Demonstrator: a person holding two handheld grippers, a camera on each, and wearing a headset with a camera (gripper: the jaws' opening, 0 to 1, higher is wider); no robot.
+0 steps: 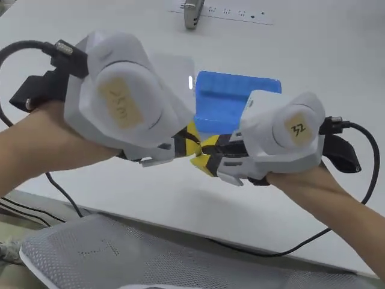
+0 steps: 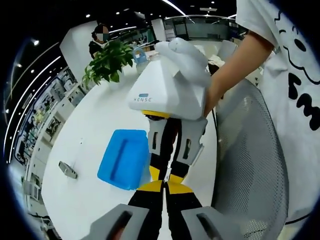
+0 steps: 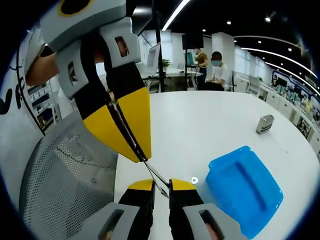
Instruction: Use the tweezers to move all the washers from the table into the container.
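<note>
right claw (image 3: 161,183) narrowly flanks the tweezers (image 3: 152,171), grip unclear; left claw (image 3: 143,158) pinches them. seemingly readying the tool; next, lower tips onto the washer (image 3: 194,180).

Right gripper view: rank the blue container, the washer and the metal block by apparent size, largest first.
1. blue container
2. metal block, though it lies farther from the camera, so its true size is unsure
3. washer

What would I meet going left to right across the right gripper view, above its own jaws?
First the grey mesh chair → left gripper, shut on the tweezers → washer on the white table → blue container.
</note>
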